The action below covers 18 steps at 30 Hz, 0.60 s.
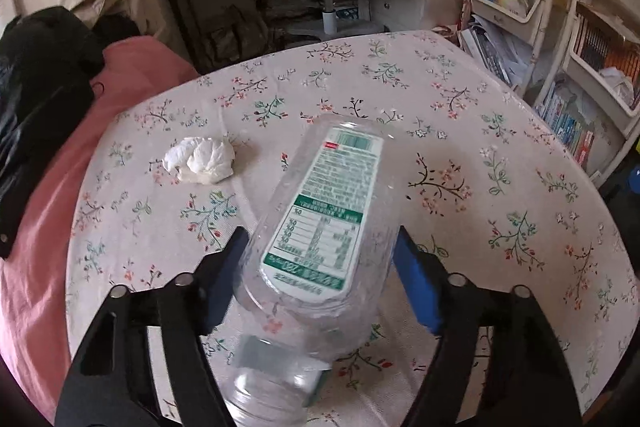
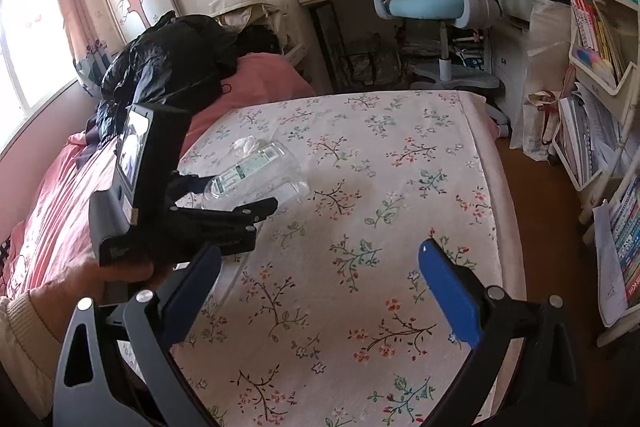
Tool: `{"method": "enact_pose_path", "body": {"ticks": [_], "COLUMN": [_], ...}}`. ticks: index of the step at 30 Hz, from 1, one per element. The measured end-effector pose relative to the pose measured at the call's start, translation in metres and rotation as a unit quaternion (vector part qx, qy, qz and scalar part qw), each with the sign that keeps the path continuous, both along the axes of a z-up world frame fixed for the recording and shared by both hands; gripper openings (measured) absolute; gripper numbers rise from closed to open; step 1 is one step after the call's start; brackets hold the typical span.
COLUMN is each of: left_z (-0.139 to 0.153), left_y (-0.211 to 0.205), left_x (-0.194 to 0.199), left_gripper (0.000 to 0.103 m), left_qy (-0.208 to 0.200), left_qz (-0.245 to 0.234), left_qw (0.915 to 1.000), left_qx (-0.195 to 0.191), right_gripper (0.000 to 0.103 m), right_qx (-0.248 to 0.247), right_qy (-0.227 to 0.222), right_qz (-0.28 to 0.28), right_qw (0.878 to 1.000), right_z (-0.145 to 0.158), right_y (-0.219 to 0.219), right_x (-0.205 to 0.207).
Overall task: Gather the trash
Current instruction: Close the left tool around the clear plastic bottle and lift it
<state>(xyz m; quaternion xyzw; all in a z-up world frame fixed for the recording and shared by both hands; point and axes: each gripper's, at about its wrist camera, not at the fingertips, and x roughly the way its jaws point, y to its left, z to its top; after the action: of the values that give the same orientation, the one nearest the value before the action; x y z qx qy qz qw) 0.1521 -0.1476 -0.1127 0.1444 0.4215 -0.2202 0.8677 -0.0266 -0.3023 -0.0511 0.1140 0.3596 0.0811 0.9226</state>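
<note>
My left gripper (image 1: 320, 259) clamps one clear, ribbed plastic bottle (image 1: 320, 227) by its body between two blue pads (green-and-white label up, nothing visible inside), over the floral tablecloth (image 1: 460, 147). One crumpled white tissue (image 1: 200, 161) lies on the cloth just left of the bottle. My right gripper (image 2: 320, 287) hovers with jaws spread and nothing between them, near the table's front.

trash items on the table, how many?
2. A clear plastic bottle lying between the left gripper fingers, and a crumpled tissue beyond it to the left. Others may be outside view.
</note>
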Motion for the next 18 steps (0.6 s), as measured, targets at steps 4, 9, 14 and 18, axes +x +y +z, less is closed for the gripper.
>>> {"method": "enact_pose_path", "body": {"ticks": [4, 9, 14, 18], "left_z": [0.005, 0.012, 0.034, 0.043], "left_y": [0.015, 0.062, 0.131, 0.165], "left_x": [0.000, -0.005, -0.014, -0.011], "left_gripper": [0.054, 0.054, 0.054, 0.054], "left_qy": [0.021, 0.056, 0.067, 0.045], "left_qz": [0.021, 0.089, 0.199, 0.244], "left_qw": [0.9994, 0.9936, 0.9741, 0.9652], "left_qx": [-0.018, -0.042, -0.084, -0.082], "right_gripper": [0.095, 0.095, 0.095, 0.095], "right_qx": [-0.002, 0.003, -0.021, -0.042], "right_qy": [0.004, 0.012, 0.010, -0.004], "right_qz": [0.000, 0.014, 0.067, 0.110], "right_qw": [1.000, 1.000, 0.997, 0.993], "right_z": [-0.002, -0.005, -0.005, -0.013], "right_y": [0.001, 0.013, 0.045, 0.080], "right_x": [0.003, 0.015, 0.046, 0.099]}}
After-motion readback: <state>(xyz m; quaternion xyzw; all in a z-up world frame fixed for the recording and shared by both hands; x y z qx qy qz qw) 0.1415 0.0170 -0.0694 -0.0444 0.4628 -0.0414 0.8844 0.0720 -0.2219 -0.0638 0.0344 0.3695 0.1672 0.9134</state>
